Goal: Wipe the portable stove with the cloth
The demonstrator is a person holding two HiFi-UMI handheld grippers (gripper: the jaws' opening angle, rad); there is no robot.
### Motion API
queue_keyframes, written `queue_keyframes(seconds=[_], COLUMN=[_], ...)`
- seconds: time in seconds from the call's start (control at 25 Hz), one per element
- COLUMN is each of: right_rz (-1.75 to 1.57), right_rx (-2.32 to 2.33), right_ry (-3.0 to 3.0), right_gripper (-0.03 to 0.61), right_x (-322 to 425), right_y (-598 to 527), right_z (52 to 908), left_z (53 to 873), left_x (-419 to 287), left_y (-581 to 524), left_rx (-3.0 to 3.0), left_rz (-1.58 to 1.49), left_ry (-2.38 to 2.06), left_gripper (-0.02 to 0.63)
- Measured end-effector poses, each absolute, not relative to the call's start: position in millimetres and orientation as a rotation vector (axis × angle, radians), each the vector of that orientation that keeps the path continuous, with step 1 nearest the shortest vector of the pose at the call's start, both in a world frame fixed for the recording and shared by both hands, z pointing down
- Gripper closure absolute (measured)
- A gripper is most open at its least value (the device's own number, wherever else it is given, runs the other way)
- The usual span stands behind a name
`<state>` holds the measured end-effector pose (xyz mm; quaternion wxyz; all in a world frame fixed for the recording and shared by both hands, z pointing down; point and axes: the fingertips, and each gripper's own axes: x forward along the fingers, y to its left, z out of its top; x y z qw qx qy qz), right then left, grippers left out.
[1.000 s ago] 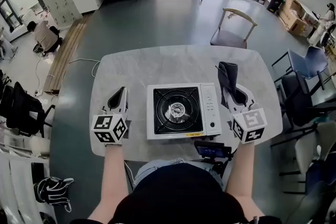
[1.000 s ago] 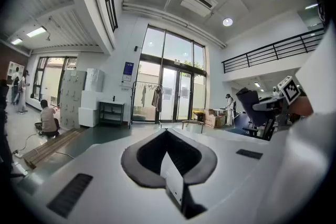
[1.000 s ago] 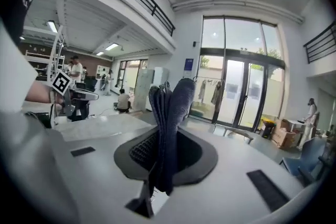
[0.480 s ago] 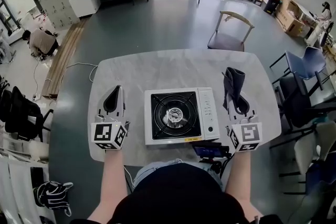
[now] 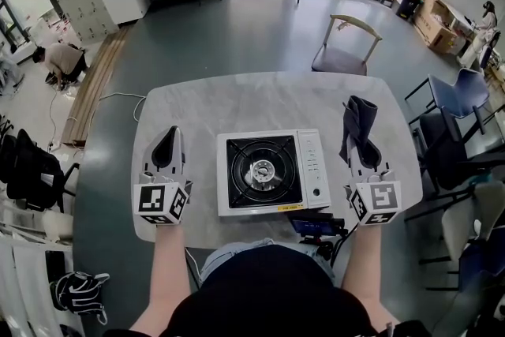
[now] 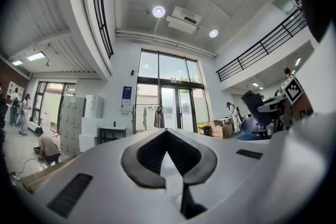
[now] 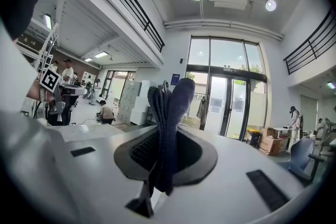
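Note:
The portable stove (image 5: 272, 172), white with a black burner top and a control strip on its right side, sits in the middle of the table. Left of it, my left gripper (image 5: 170, 136) rests over the tabletop with its jaws closed on nothing; the left gripper view shows the gripper (image 6: 166, 136) with its dark pads meeting at the tip. To the stove's right is my right gripper (image 5: 357, 136), shut on a dark blue folded cloth (image 5: 360, 116). In the right gripper view that cloth (image 7: 169, 102) stands upright out of the gripper (image 7: 164, 136). Neither gripper touches the stove.
The pale marble-look table (image 5: 237, 102) is rounded, with bare top behind the stove. A dark phone-like device (image 5: 316, 226) sits at the front edge by my body. A chair (image 5: 347, 47) stands behind the table and a blue chair (image 5: 454, 100) to the right.
My right gripper with the cloth has drifted a little to the right, away from the stove. The left gripper has shifted slightly left. The stove has stayed in place.

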<state>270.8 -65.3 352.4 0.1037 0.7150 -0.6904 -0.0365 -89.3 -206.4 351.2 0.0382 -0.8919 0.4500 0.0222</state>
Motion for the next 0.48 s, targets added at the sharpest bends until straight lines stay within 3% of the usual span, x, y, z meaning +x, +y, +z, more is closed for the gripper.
queue_keyframes(seconds=[0.48], right_rz=[-0.119], right_rx=[2.073], right_ry=[-2.018], right_gripper=[0.514], right_x=[271.3], right_y=[-59.3], right_z=[351.1], left_z=[346.0], left_x=[-83.8], left_y=[-201.3], left_rx=[-2.742], left_rz=[0.074], left_ry=[1.361], left_gripper=[0.606])
